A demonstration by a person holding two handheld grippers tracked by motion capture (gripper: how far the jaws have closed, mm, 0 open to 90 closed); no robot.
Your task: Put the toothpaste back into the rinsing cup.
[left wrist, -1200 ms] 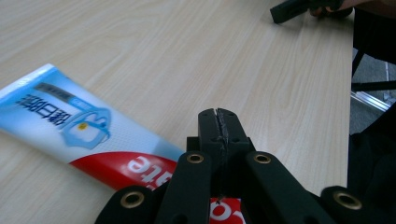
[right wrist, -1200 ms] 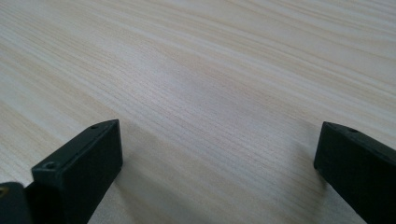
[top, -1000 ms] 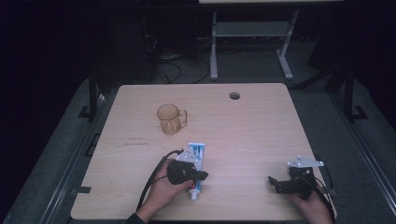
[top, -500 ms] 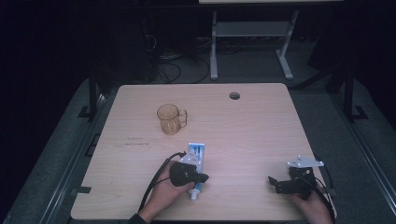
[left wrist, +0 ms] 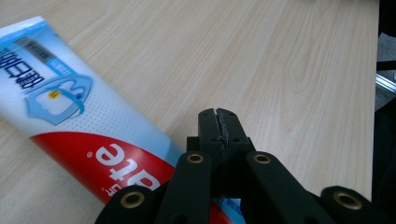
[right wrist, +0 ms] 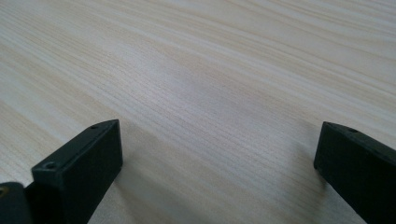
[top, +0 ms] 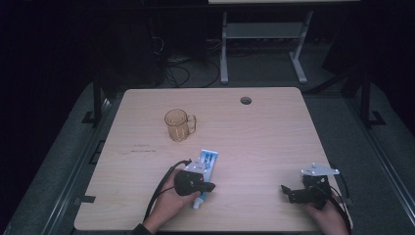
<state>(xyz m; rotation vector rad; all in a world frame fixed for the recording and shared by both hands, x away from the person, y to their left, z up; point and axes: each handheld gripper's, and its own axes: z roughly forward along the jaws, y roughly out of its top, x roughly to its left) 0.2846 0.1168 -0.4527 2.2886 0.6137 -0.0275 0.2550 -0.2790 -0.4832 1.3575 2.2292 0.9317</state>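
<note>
Low in the high view we hold our left gripper (top: pixel 208 186) over the toothpaste tube (top: pixel 207 160), hiding its lower half, jaws pressed together over the tube with nothing seen between their tips, while our right gripper (top: pixel 285 190), lower right, rests wide apart on bare table (top: pixel 274 142), an amber mug (top: pixel 177 125) well above.
</note>
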